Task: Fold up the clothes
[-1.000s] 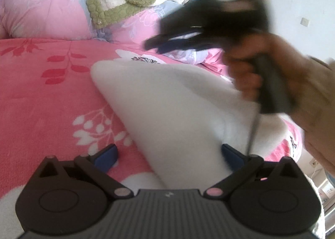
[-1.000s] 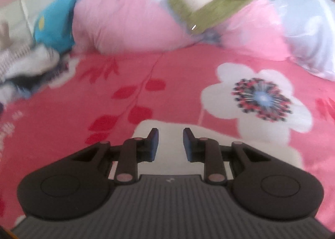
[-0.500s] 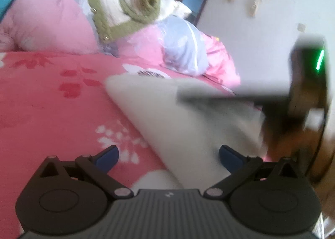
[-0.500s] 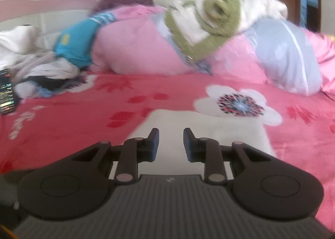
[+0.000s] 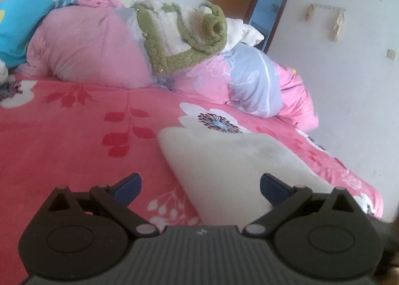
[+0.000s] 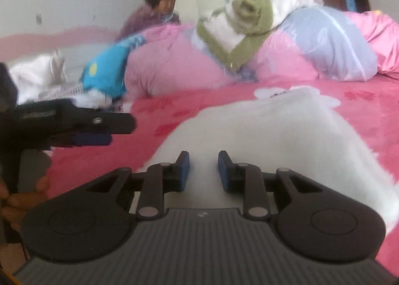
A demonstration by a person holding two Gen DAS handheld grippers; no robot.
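White fleece garment (image 5: 239, 167) laid folded on pink floral bedspread (image 5: 74, 135), far of left gripper (image 5: 200, 186), toward its right finger. Left jaws spread wide, nothing held. Right gripper (image 6: 203, 171) positioned over garment's near edge; jaws narrowly parted, fabric seen between, grip not confirmed.

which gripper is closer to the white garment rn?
Right. The right gripper sits over the white garment; the left gripper hangs at its left edge, mostly above the bedspread.
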